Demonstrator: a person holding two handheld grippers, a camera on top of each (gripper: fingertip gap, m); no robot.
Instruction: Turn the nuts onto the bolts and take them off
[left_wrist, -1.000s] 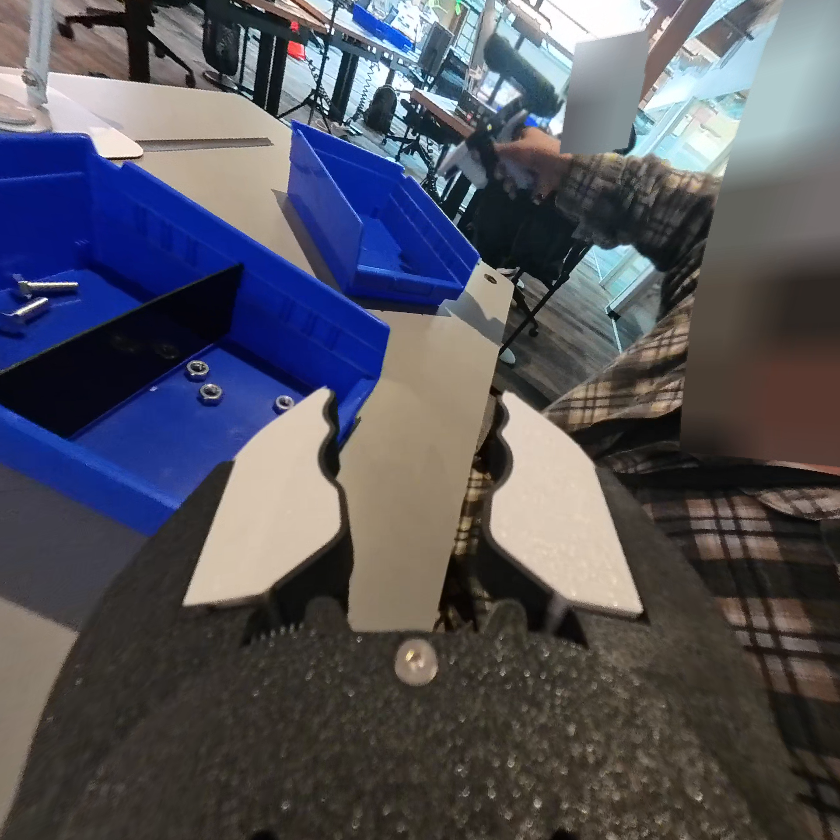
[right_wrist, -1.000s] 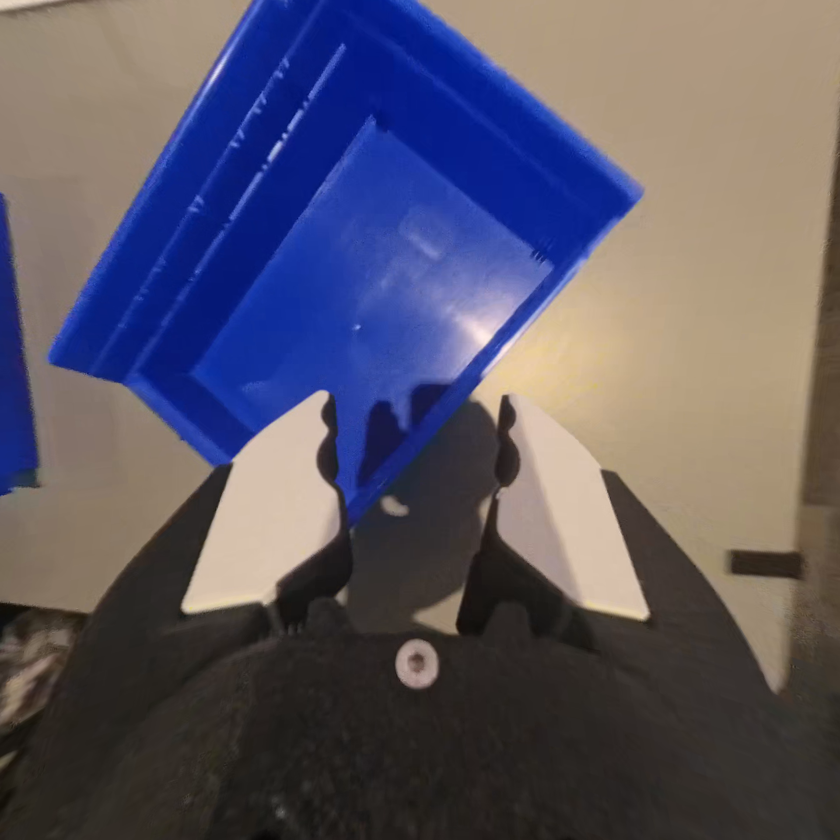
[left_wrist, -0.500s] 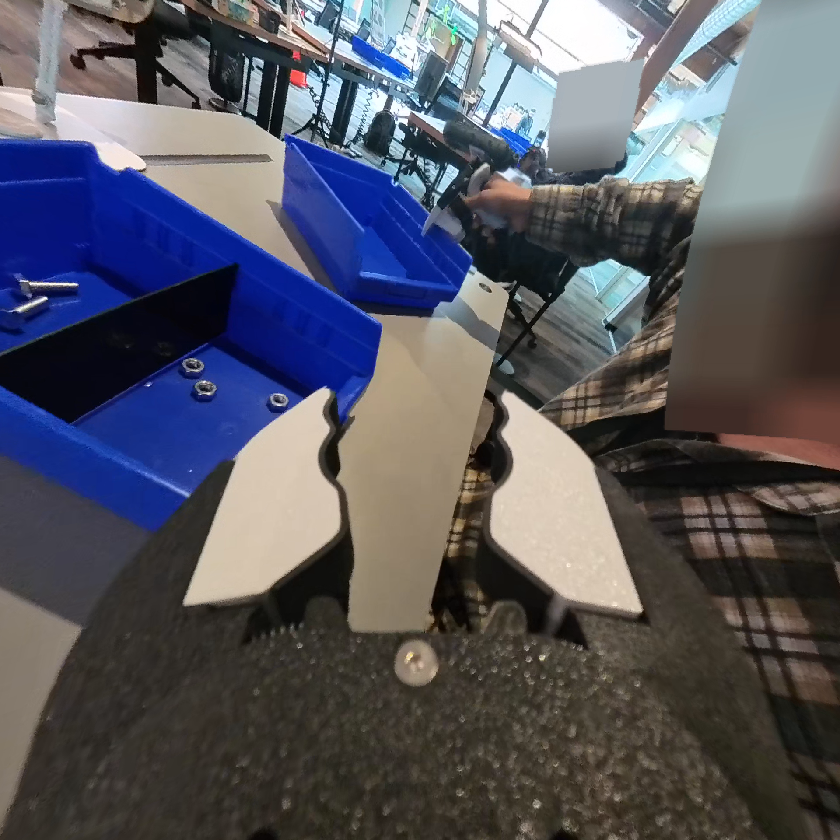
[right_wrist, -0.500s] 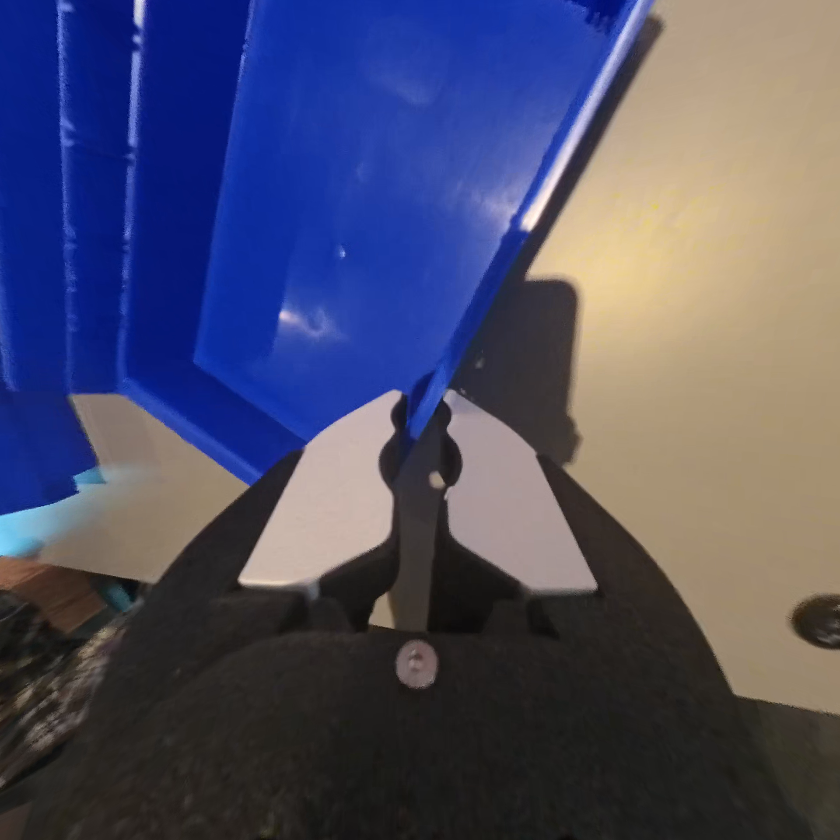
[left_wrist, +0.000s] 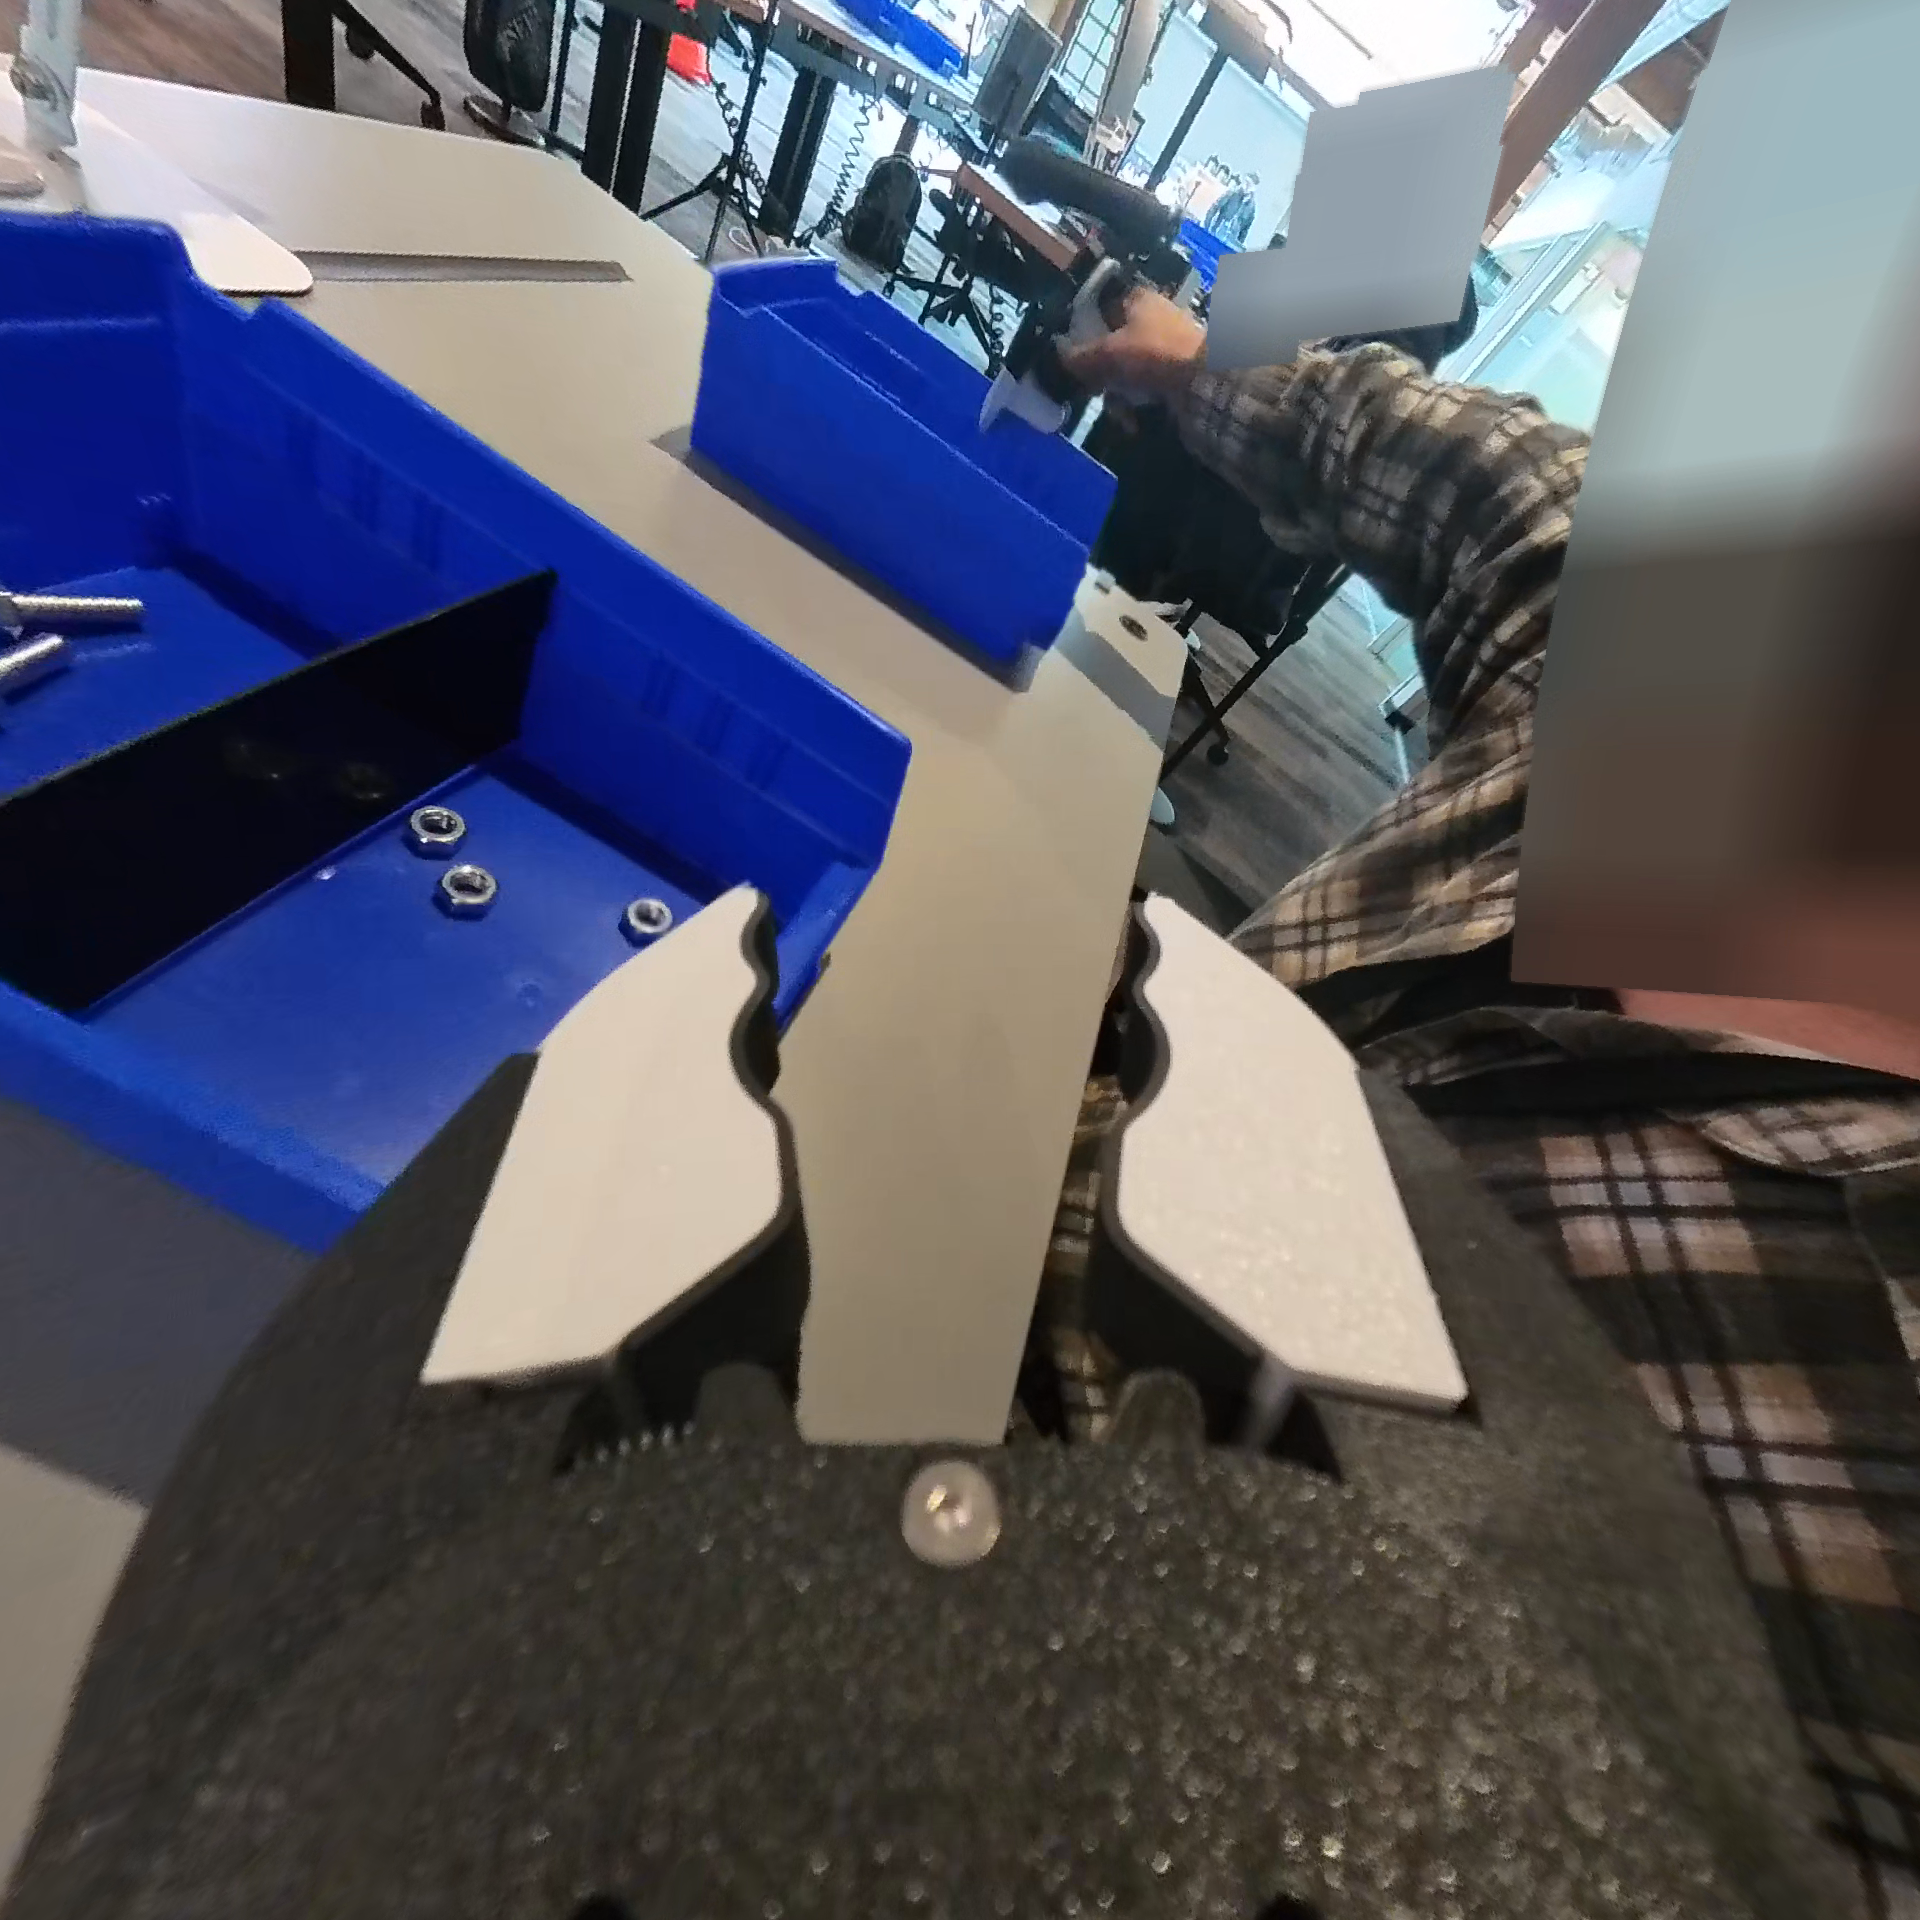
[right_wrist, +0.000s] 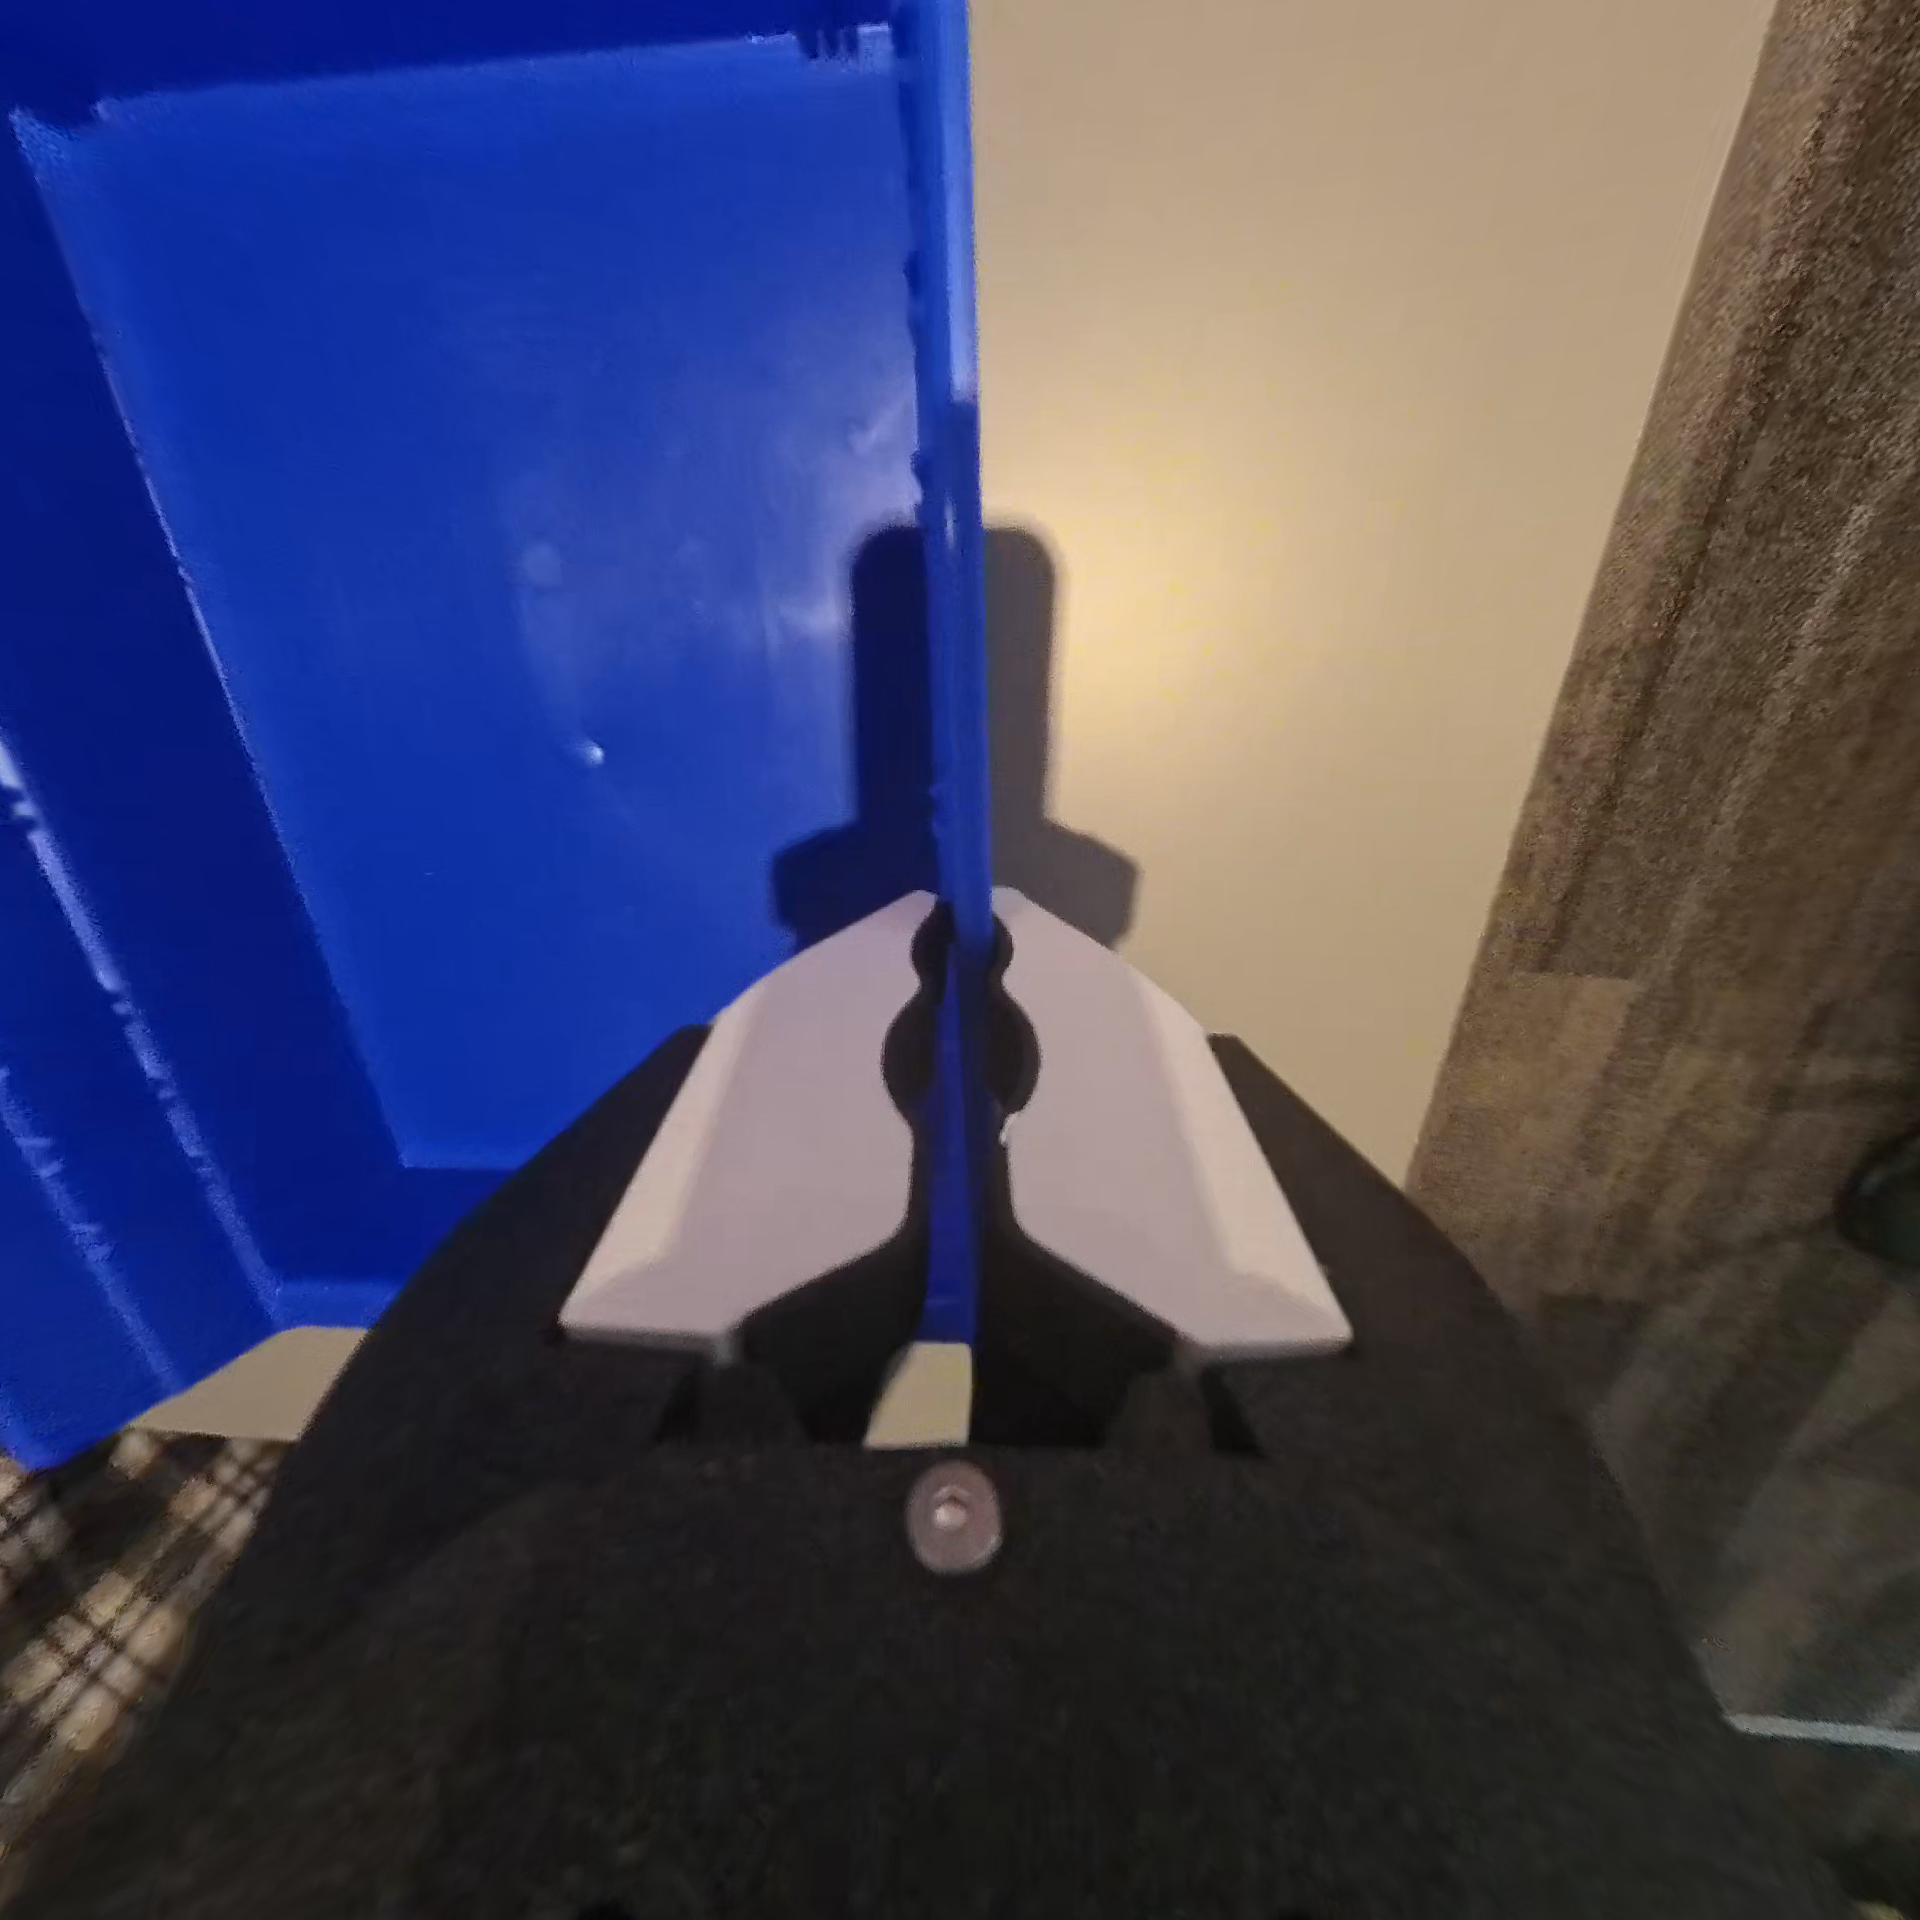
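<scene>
The right gripper (right_wrist: 961, 935) is squeezed tight on the thin side wall of the small blue bin (right_wrist: 499, 540), which sits on the grey table (right_wrist: 1299, 468). The left gripper (left_wrist: 951, 935) is wide open with nothing in it, held over the table edge. Just to its left is the big blue bin (left_wrist: 675, 665), where three nuts (left_wrist: 468, 885) lie near the black divider (left_wrist: 312, 727) and two bolts (left_wrist: 62, 623) lie past it.

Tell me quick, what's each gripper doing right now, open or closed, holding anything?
Left gripper: open, holding nothing, over the table edge.
Right gripper: shut on the side wall of the small blue bin.
</scene>
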